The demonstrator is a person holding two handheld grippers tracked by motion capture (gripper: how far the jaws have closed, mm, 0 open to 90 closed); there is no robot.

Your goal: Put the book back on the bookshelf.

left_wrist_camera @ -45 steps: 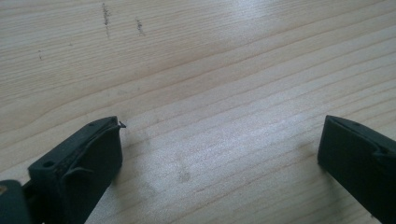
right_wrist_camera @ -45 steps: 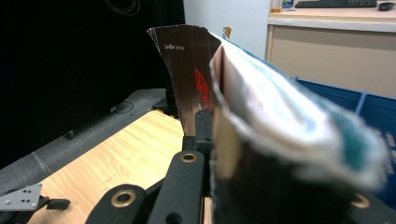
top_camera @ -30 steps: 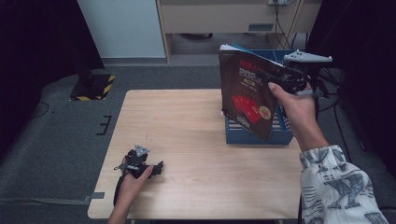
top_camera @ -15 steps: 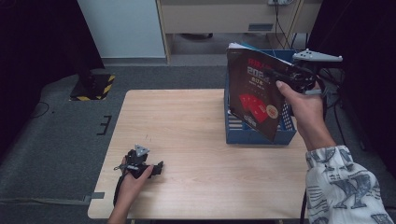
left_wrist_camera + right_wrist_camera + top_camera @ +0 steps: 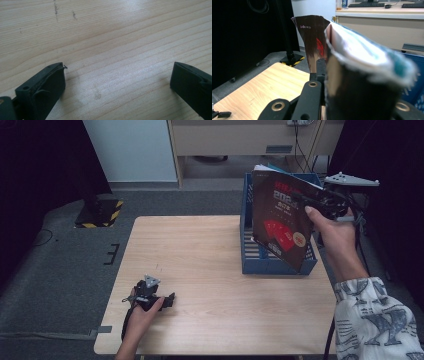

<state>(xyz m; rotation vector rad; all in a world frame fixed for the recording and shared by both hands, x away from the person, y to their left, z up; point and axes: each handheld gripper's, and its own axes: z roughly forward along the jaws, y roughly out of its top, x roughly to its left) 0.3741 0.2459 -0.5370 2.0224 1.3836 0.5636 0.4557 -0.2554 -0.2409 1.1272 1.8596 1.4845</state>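
From the high view we see our right claw (image 5: 320, 202) clenched on a dark book (image 5: 280, 222), holding it upright above the blue crate (image 5: 270, 265) at the desk's (image 5: 210, 265) far right edge. Our left claw (image 5: 150, 295) rests on the desk, well apart from the crate, near the front left corner. In the left gripper view, its jaws stand released over bare wood (image 5: 112, 45). In the right gripper view, the book (image 5: 352, 82) sits pinched between the jaws, the crate (image 5: 414, 80) just behind it
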